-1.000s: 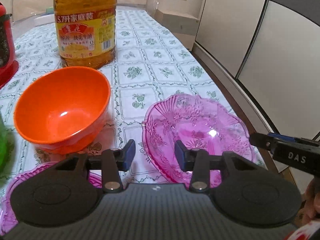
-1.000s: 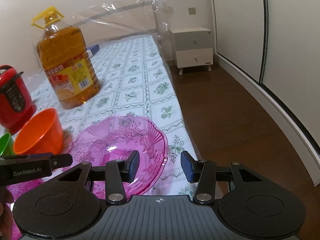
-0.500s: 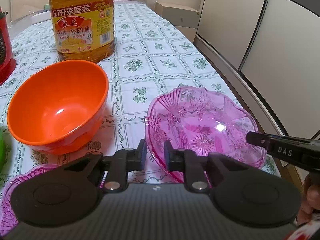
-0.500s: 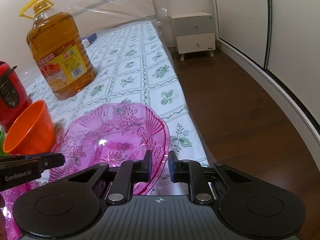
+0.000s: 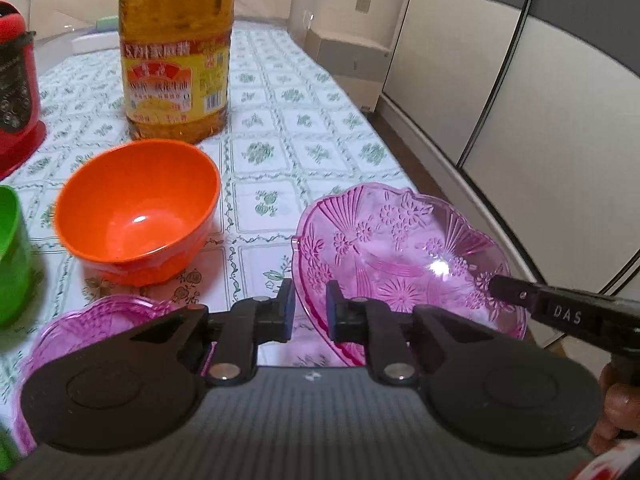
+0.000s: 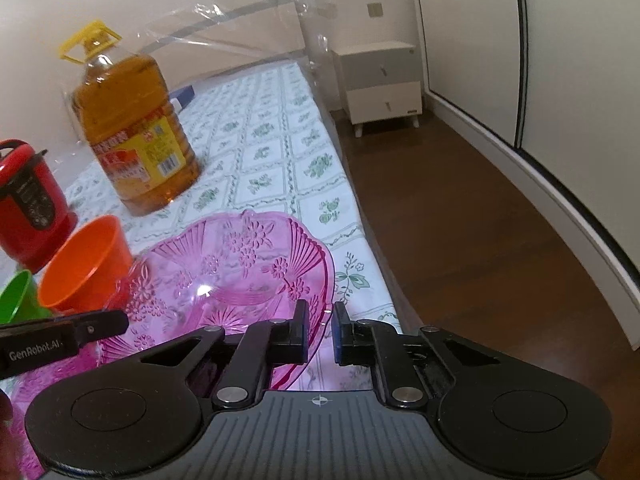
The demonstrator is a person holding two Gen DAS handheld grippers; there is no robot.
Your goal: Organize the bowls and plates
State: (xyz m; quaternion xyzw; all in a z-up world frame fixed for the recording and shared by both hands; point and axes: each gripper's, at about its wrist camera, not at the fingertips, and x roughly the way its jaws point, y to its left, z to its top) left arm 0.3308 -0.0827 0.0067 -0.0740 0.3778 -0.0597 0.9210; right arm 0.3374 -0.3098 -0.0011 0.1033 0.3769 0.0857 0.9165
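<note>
A large pink glass plate (image 5: pixel 404 256) with a flower pattern is held between both grippers, tilted, just above the table. My left gripper (image 5: pixel 310 312) is shut on its left rim. My right gripper (image 6: pixel 320 334) is shut on its right rim; the plate also shows in the right wrist view (image 6: pixel 236 276). An orange bowl (image 5: pixel 136 208) stands to the left of the plate and shows in the right wrist view (image 6: pixel 86 264) too. A second pink plate (image 5: pixel 92 328) lies under my left gripper.
A big oil bottle (image 5: pixel 176 52) stands behind the orange bowl. A red cooker (image 5: pixel 16 88) and a green cup (image 5: pixel 12 256) are at the left. The table's right edge (image 6: pixel 360 216) drops to a wooden floor (image 6: pixel 460 232). A white nightstand (image 6: pixel 380 80) stands far back.
Both grippers have closed from open onto the large pink plate's opposite rims. The plate now sits tilted and slightly raised, and both views have pulled back a little.
</note>
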